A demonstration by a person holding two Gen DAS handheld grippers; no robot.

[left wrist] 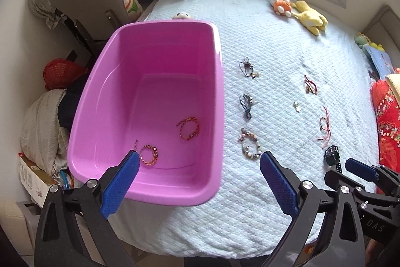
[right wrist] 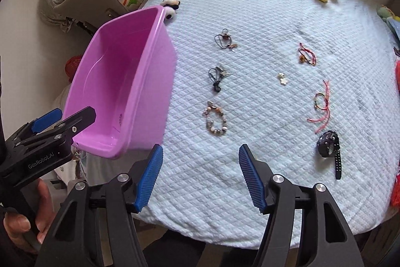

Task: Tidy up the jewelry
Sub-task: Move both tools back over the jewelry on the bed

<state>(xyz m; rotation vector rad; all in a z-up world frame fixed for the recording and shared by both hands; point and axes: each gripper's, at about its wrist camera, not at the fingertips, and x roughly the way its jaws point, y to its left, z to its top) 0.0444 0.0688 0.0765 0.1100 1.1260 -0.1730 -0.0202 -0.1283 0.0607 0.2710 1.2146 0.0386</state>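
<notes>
- Jewelry on the bed cover [right wrist: 250, 167] lies to the right of the pink bin [left wrist: 100, 96]: beaded bracelet [right wrist: 216, 119] nearest, watch [right wrist: 328, 142] farthest; two bracelets [left wrist: 188, 128] are already inside it.
- Your left gripper [left wrist: 198, 179] hangs wide open over the bin's near rim, holding nothing; knock that rim and the bin, which sits at the bed's edge, may tip off.
- Your right gripper [right wrist: 198, 175] is open and empty too; close carelessly on the thin cord pieces [right wrist: 216, 79] and you may pinch quilt or snag a neighbour.
</notes>
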